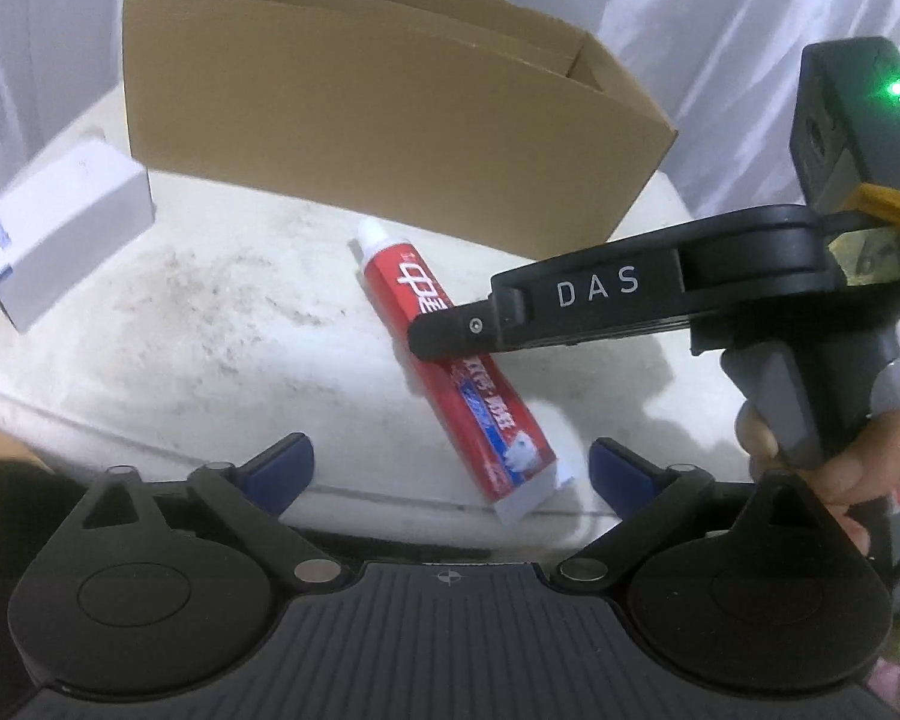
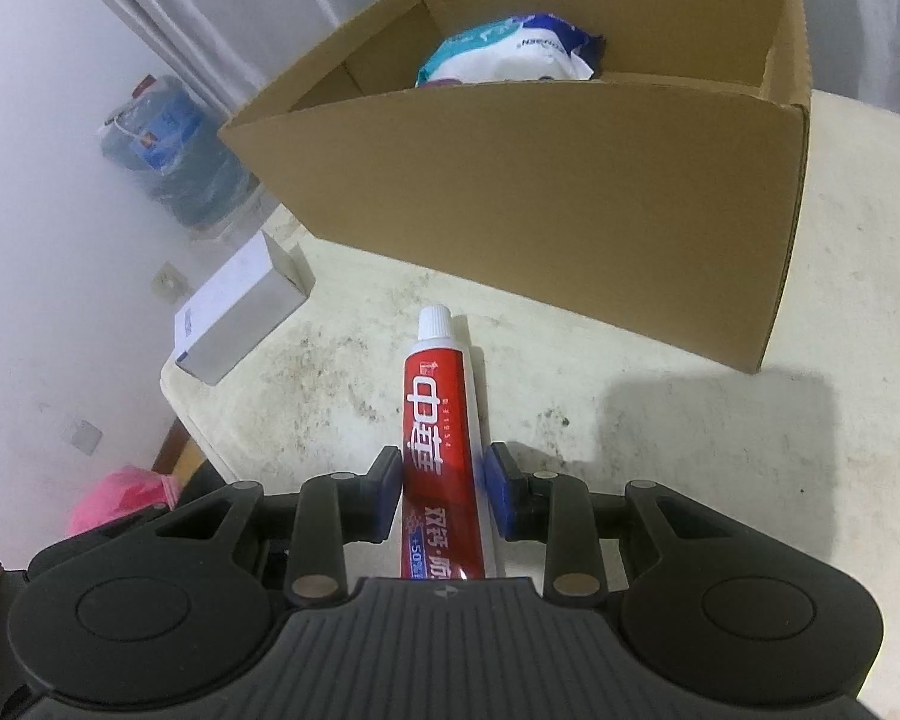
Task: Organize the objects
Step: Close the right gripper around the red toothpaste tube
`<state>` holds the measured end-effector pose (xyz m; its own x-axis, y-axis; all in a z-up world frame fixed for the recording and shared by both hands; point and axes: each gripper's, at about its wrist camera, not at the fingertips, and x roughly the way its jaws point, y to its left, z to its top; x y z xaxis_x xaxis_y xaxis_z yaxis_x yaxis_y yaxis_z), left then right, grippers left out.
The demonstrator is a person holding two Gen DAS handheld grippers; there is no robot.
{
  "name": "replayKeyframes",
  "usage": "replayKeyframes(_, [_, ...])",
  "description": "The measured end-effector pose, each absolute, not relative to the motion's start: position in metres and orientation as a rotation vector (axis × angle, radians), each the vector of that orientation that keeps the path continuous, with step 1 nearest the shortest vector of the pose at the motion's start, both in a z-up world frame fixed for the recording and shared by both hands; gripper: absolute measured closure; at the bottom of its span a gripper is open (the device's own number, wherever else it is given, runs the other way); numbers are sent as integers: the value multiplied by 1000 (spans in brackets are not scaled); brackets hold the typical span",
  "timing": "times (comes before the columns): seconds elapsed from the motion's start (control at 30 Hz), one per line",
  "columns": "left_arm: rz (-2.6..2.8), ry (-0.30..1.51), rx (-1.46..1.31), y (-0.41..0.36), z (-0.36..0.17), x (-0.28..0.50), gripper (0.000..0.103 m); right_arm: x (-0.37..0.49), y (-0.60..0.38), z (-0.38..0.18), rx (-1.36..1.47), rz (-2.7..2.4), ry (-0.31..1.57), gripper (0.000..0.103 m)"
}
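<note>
- Right wrist view: right tongs (image 2: pixel 441 495) clamped across the middle of the red toothpaste tube (image 2: pixel 441 438), blue pads (image 2: pixel 498 498) pressed on both flanks, cap aimed at the cardboard box (image 2: pixel 546 198).
- Tube lying flat on the stained white desk (image 2: pixel 720 480), just short of the box's near wall, not touching it.
- Inside the box: a white-and-blue soft pack (image 2: pixel 510 51) toward the far side; near side hidden behind the wall.
- Small white carton (image 2: pixel 240 312) near the desk's left edge, well apart from the tube.
- Left wrist view: left tongs (image 1: pixel 450 474) spread wide, holding nothing, hovering near the tube's crimped tail (image 1: pixel 525 495).
- Same view: right tongs (image 1: pixel 432 339) seen from the side, tip down on the tube (image 1: pixel 411 288); box (image 1: pixel 378 138) behind, white carton (image 1: pixel 60 240) far left.
- Step in hand, by judgement: lift the tube and carry it over the near wall into the box.
- Advice: lift straight up before going forward; near wall stands tall, cap likely to catch on the rim otherwise.
- Grip sits about mid-length, so little droop expected; soft body may squash, so no added squeeze.
- Release low, over whatever free floor shows beside the soft pack, with tongs opened only once the tube rests.
- Keep left tongs out of the lift path; white carton a fair next target for them.
</note>
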<state>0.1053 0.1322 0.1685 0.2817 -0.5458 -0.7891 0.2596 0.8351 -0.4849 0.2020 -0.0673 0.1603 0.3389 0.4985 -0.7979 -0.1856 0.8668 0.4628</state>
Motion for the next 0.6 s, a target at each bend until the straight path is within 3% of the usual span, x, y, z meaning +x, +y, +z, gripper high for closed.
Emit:
replayKeyframes(0.13, [-560,1173,-295,133,166,106,18,197,-68,160,332,440,1137,71])
replayKeyframes(0.43, [-664,1280,-406,137,152,101,23,177,-73,159,409,410,1156,73])
replayKeyframes(0.6, [-678,1314,-420,136,142,106,28,161,-82,156,474,400,1180,81])
